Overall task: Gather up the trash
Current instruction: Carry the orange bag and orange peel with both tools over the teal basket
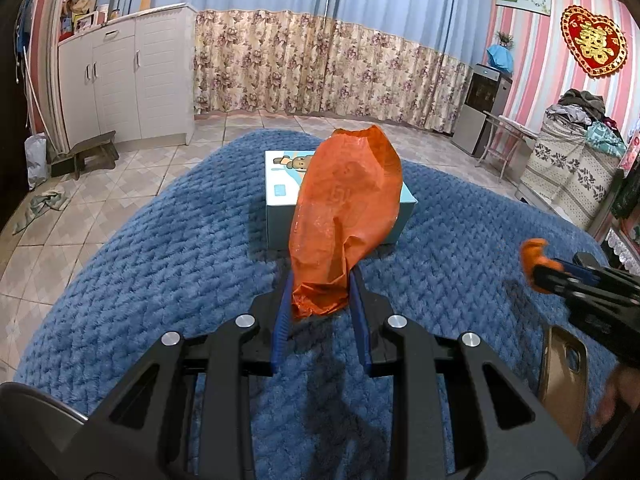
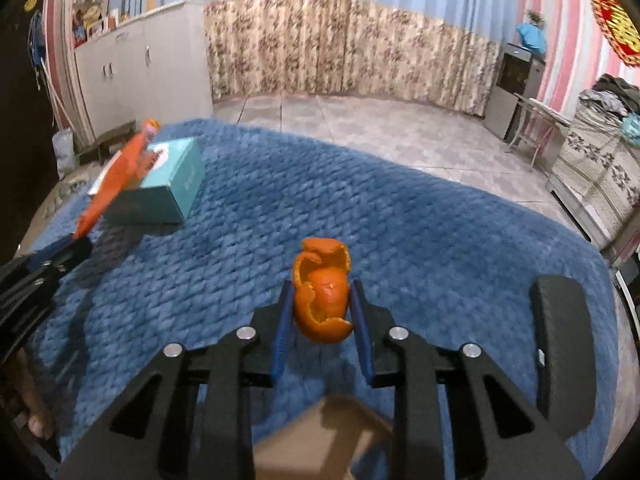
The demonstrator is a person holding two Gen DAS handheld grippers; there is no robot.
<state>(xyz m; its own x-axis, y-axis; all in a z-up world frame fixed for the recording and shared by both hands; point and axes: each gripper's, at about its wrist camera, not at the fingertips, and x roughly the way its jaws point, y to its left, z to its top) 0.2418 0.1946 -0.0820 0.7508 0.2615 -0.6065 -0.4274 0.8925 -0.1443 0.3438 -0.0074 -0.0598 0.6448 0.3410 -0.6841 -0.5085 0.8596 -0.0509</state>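
Note:
My left gripper (image 1: 320, 284) is shut on the lower edge of an orange plastic bag (image 1: 348, 208), which stands up from the jaws above the blue blanket (image 1: 160, 248). The bag also shows in the right wrist view (image 2: 116, 176) at the far left, with the left gripper (image 2: 78, 240) below it. My right gripper (image 2: 322, 292) is shut on a piece of orange peel (image 2: 324, 300) held above the blanket (image 2: 440, 240). In the left wrist view the right gripper (image 1: 540, 264) enters from the right with the peel (image 1: 534, 252) at its tip.
A light blue box (image 1: 276, 192) lies on the blanket behind the bag; it also shows in the right wrist view (image 2: 172, 192). A gold phone case (image 1: 562, 376) lies at the right. A black object (image 2: 560, 352) and a brown cardboard piece (image 2: 320, 436) lie near me. Tiled floor and white cabinets (image 1: 124, 76) lie beyond.

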